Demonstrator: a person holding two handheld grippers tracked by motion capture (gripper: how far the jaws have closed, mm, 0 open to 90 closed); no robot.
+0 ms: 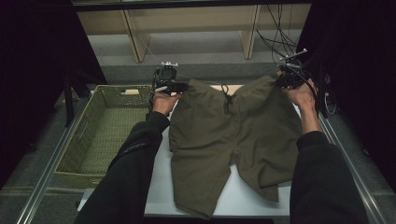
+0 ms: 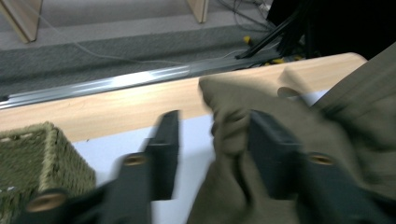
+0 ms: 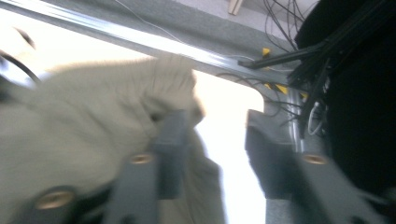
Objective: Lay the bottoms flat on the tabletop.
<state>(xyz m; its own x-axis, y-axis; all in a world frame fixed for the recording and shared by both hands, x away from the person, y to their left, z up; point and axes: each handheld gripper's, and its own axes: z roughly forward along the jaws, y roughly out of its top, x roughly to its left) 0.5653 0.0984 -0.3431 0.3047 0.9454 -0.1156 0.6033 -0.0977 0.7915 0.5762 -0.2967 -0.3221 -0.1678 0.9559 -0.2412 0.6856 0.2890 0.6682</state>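
A pair of olive-green shorts (image 1: 229, 135) lies flat on the white table (image 1: 247, 196), waistband at the far edge, legs toward me. My left gripper (image 1: 170, 86) sits at the waistband's left corner. In the left gripper view its jaws (image 2: 215, 116) stand apart, and the bunched corner of the shorts (image 2: 233, 126) rests against the right jaw only. My right gripper (image 1: 289, 77) is at the waistband's right corner. In the right gripper view its jaws (image 3: 215, 116) are open, with the shorts (image 3: 93, 121) lying by the left jaw and bare table in the gap.
A woven green basket (image 1: 100, 135) stands left of the table, next to my left forearm; its corner (image 2: 28, 154) shows in the left gripper view. A metal rail (image 2: 116, 81) runs along the far table edge. Cables (image 1: 280, 32) hang at the back right.
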